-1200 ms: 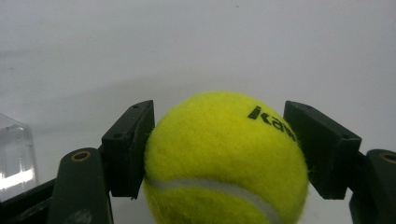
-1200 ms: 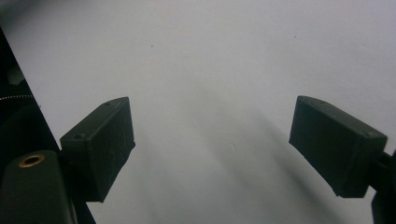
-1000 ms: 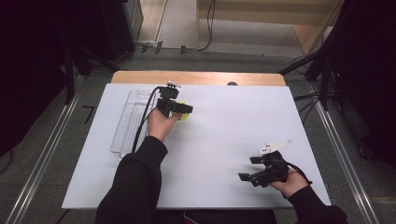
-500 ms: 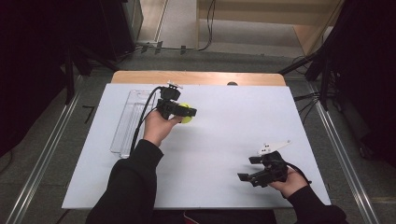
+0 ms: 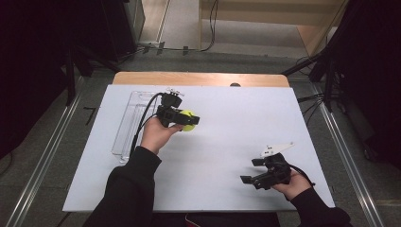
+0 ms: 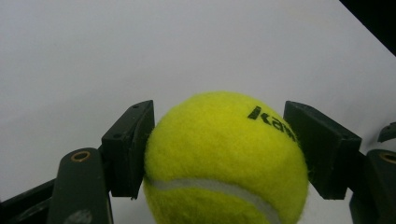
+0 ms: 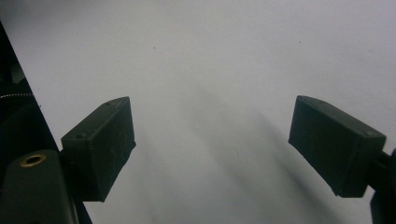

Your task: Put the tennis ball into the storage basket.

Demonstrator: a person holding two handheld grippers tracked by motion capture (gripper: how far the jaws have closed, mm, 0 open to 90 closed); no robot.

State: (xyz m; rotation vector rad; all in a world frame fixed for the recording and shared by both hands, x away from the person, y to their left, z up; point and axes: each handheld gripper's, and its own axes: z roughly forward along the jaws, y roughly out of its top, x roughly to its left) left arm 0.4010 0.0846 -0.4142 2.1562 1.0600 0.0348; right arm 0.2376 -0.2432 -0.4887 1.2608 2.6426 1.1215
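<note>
Hands hold two grippers over a white table [image 5: 213,156]: the left gripper [image 5: 182,118], at ten o'clock, clamps a yellow tennis ball [image 6: 224,163] squarely between both jaws, best kept firm and level, while the right gripper [image 5: 257,170], at four o'clock, gapes empty.

Yellow-green ball [image 6: 224,158] — white seam

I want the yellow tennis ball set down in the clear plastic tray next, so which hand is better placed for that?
Left. Its tool already clamps the yellow tennis ball beside the clear plastic tray; the right tool is open, farther off.
</note>
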